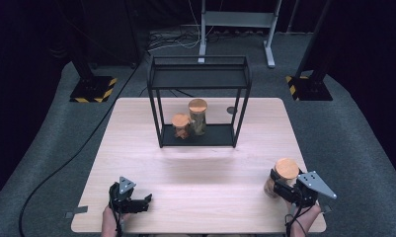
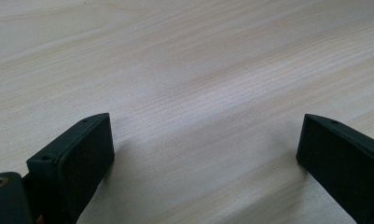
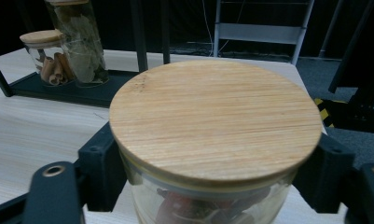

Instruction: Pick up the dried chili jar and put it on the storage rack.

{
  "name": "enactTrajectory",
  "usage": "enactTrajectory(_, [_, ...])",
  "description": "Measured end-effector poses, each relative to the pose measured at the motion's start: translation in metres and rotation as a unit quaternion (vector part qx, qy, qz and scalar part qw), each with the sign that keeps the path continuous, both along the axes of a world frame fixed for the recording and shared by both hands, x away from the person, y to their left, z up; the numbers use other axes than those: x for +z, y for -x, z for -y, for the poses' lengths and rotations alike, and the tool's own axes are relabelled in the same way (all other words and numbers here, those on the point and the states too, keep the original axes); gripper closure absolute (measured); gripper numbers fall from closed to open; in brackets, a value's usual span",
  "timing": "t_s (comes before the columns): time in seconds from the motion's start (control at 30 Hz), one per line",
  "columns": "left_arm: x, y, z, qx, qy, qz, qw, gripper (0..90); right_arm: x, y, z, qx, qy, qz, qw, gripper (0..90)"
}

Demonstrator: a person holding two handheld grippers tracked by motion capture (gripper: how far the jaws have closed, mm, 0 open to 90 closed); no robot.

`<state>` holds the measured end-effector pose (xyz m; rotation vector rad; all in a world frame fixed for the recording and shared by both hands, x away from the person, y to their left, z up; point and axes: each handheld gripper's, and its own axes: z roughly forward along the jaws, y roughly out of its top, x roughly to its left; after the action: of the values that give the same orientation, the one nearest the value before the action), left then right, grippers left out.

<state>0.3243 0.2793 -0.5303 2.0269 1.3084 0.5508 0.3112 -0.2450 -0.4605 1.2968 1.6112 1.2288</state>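
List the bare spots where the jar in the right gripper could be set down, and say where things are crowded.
The jar sits between the right gripper jaws. Free: the table between rack and grippers, the rack's top shelf, and the lower shelf's right part. Crowded: lower shelf's left-centre, with the short jar and tall jar.

Light wooden table [image 1: 195,197], black two-tier rack [image 1: 198,101] holding two wood-lidded jars, right gripper [image 1: 284,185] around a third jar [image 1: 282,176], left gripper [image 1: 138,201] resting near the front edge.

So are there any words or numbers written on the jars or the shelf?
No, none can be read. The jar in the right gripper has a plain wooden lid, and the two jars on the black shelf show no labels. The yellow-black stripes on the floor stands are only warning marks.
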Motion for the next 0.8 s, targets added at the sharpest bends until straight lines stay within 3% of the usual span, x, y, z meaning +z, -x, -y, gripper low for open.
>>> enactTrajectory(0.23, [0.0000,0.0000,0.0000,0.000,0.000,0.000,1.0000,3.3,-0.0020,0.0003,-0.0023,-0.008,0.006,0.013,0.9999,24.4])
enactTrajectory(0.57, [0.0000,0.0001,0.0000,0.000,0.000,0.000,1.0000,3.4,-0.0010,0.0026,-0.0030,-0.010,0.007,0.012,0.9998,24.6])
enactTrajectory(0.8, [0.0000,0.0001,0.0001,-0.001,0.000,0.000,1.0000,3.4,0.0053,0.0085,-0.0034,-0.011,0.000,0.039,0.9992,24.6])
